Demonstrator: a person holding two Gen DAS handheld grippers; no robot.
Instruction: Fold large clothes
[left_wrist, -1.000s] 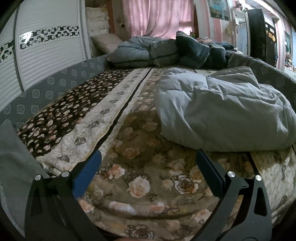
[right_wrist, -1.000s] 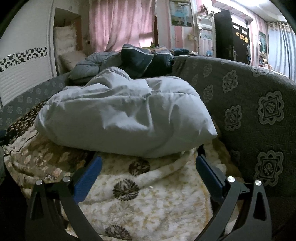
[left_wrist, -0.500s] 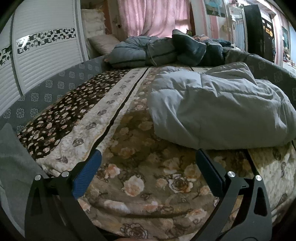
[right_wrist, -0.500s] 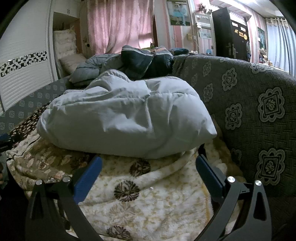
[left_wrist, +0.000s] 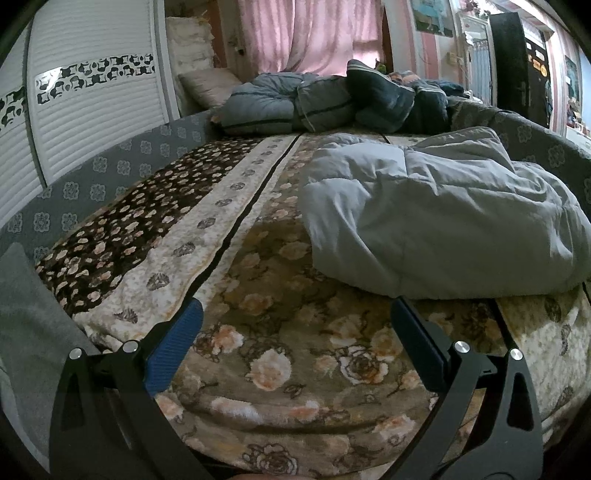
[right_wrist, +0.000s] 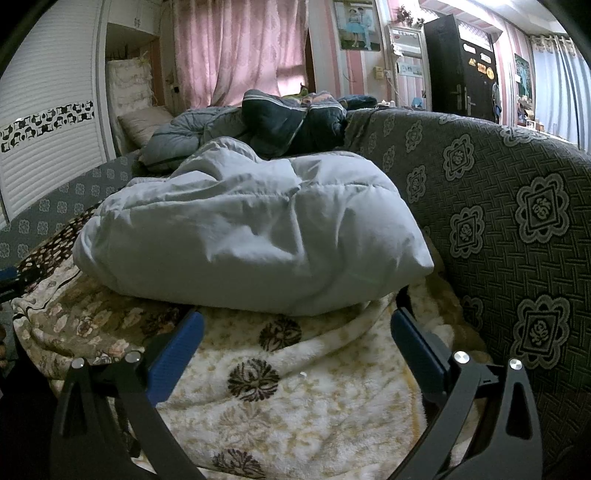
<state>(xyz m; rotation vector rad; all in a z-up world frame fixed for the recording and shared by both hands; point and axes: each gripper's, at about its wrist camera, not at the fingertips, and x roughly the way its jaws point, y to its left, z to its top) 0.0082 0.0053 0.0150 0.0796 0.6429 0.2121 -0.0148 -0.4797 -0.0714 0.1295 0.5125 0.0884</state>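
we see a pale grey-blue puffy coat (left_wrist: 436, 221), brown rose-patterned blanket (left_wrist: 295, 350), grey medallion-print bed surround (right_wrist: 517, 240), pink curtains (right_wrist: 240, 48)

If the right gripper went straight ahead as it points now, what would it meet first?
Most likely the pale grey padded garment bunched on the floral blanket. The open right gripper points at its near lower edge, though depth is unclear.

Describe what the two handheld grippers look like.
Both match. The left gripper and right gripper each have black angular arms with cut-out slots, silver round bolts, and two fingers faced with ribbed blue pads. No cables, markings or sleeves show.
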